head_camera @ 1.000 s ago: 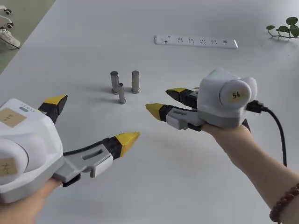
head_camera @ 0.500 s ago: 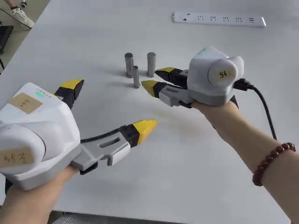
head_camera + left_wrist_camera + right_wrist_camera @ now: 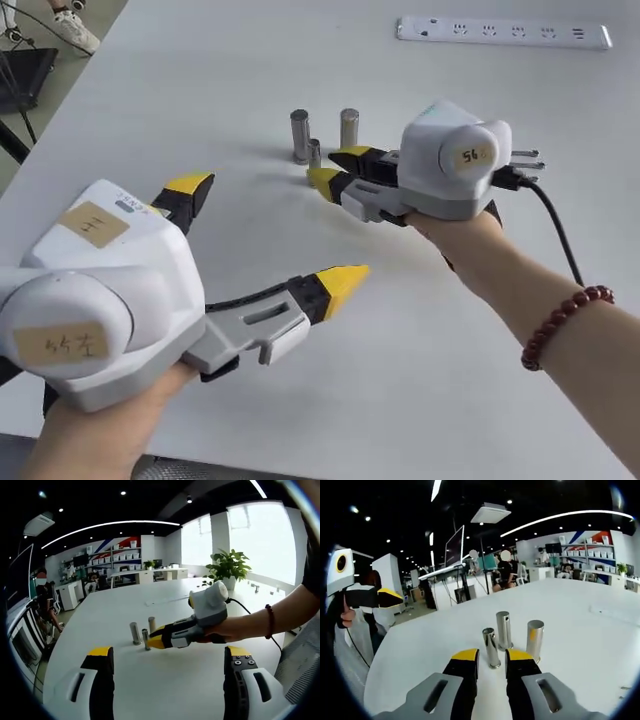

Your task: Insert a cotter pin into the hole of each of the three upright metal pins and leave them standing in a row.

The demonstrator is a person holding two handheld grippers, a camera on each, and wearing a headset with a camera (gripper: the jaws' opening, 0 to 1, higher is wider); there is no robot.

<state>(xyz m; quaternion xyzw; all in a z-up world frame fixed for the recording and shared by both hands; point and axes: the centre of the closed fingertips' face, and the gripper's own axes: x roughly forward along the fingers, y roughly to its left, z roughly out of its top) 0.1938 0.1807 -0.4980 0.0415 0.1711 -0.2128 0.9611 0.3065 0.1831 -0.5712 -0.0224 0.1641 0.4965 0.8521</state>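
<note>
The right tool has its jaws drawn narrow, with a slim gap between the yellow tips, clamped on nothing. A second ago they stood wider apart and farther back from the pins. Just ahead of its tips now stands the short pin, upright, with a tall pin close behind it and a second tall pin ahead and to the right of the tips. The left tool stays spread wide and empty, well back from the cluster on the white tabletop.
</note>
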